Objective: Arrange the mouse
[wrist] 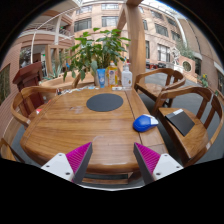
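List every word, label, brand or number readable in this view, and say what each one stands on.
No text can be read here.
Bottles beside the potted plant: labels too small and blurred to read.
Blue mouse: no marking shows.
Round dark mouse pad: no print shows.
Dark flat item on the chair: no text shows.
Gripper: open, fingers apart over the wooden table; no lettering on it.

two white fingers [69,163], wedge-shaped, magenta pads w/ ridged texture on inner faces, dark edges
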The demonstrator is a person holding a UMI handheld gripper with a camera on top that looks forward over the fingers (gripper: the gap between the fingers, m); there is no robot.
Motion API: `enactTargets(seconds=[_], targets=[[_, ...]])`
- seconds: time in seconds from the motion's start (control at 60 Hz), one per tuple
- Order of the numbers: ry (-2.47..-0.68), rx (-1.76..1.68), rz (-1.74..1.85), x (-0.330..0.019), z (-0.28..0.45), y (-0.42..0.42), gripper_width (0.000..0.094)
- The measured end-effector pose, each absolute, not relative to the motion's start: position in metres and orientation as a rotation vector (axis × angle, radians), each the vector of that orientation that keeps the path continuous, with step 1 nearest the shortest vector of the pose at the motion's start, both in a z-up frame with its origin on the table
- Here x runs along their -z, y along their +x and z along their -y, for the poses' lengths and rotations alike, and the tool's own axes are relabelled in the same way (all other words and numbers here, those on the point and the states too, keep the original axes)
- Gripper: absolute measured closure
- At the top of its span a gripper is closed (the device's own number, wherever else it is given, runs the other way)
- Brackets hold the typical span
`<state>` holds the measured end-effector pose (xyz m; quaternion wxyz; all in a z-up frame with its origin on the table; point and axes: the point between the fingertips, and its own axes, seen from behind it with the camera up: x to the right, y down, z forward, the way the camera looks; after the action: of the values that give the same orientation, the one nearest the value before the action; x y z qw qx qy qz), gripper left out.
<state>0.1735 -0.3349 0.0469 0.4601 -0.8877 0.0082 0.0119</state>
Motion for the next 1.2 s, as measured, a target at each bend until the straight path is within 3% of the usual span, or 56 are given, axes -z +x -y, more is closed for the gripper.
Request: enactTargets(seconds=[0.517,0.833,0.95,1.033,1.2], targets=[[-2.154,0.042,-0.261,0.0,0.226,0.271,0.0083],[-2.122,0.071,-0.33,-0.003,0.167,0.282,0.0099],[-2.143,0.132,-0.342,0.003,0.152,0.29,0.0232],[-2.162,0.21,-0.334,0.006,0.15,0.3,0.0414],[-2.158,0.203,-0.341,0.005,0.148,0.3,0.0508]])
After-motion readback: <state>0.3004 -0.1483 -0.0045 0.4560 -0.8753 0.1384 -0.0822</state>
